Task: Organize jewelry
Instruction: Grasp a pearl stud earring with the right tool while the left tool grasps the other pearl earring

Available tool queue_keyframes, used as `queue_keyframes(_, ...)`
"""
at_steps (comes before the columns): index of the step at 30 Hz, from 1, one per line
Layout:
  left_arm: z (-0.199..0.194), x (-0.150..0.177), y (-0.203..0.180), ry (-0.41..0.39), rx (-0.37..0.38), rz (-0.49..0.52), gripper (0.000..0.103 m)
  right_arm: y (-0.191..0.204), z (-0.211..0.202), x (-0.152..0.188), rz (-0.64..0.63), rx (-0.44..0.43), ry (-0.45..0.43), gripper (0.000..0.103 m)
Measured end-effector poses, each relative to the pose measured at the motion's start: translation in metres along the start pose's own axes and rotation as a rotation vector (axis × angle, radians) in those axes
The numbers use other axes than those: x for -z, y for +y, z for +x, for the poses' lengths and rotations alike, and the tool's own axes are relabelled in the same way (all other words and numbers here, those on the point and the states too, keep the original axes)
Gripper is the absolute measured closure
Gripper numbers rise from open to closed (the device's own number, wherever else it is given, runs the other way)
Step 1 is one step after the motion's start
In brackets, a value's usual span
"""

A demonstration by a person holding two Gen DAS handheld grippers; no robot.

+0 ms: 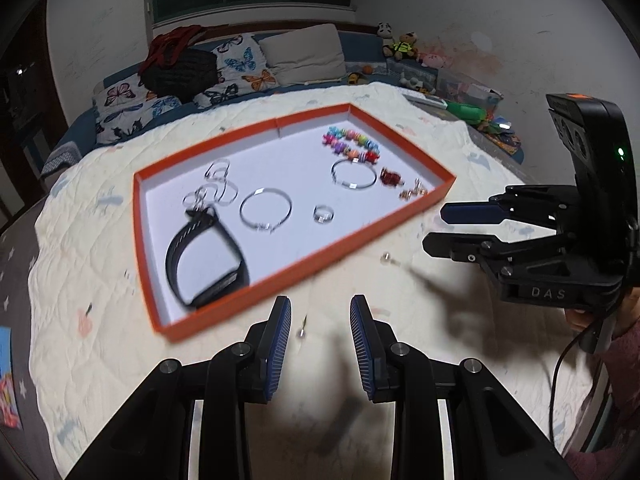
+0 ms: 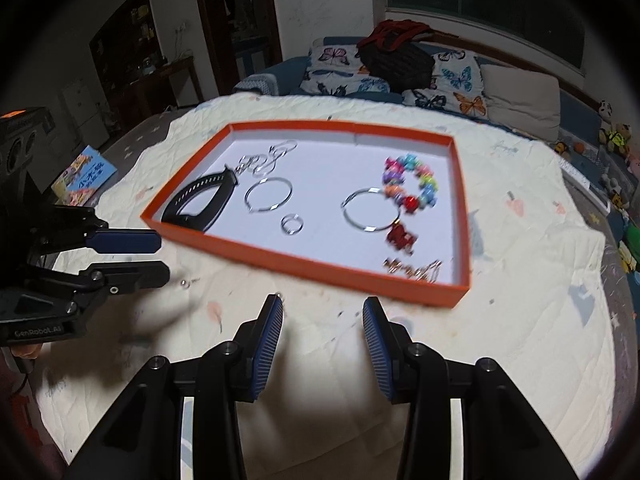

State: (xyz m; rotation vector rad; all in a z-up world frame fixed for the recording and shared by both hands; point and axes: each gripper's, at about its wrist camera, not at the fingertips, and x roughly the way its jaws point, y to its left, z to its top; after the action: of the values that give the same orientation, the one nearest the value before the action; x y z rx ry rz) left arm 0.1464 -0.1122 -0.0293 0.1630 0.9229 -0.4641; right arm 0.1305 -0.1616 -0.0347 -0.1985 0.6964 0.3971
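An orange-rimmed tray lies on the quilted bed. In it are a black wristband, several thin silver rings, two silver bangles, a small ring, a colourful bead bracelet, a red piece and gold earrings. Two small silver pieces lie on the quilt outside the tray. My left gripper is open and empty before the tray. My right gripper is open and empty.
Butterfly pillows, a grey pillow and a dark bag lie at the bed's far end. Plush toys and boxes line the right wall. A children's book lies on the left of the bed.
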Motion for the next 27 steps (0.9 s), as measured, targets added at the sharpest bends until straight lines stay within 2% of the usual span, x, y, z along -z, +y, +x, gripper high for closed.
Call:
queue_keyframes(7,0.002,0.022,0.013,0.025,-0.002,-0.06,0.07,0.014,0.013,0.001,-0.027,-0.026,0.023,0.057)
queue_keyframes(20,0.009,0.031,0.026,0.042,-0.004,-0.1,0.07,0.021,0.025,0.001,-0.056,-0.057,0.027,0.057)
queue_keyframes(24,0.009,0.031,0.027,0.035,0.008,-0.106,0.07,0.022,0.027,0.0,-0.061,-0.072,0.028,0.064)
queue_keyframes(27,0.01,0.031,0.025,0.032,0.009,-0.099,0.07,0.024,0.029,-0.002,-0.073,-0.071,0.027,0.065)
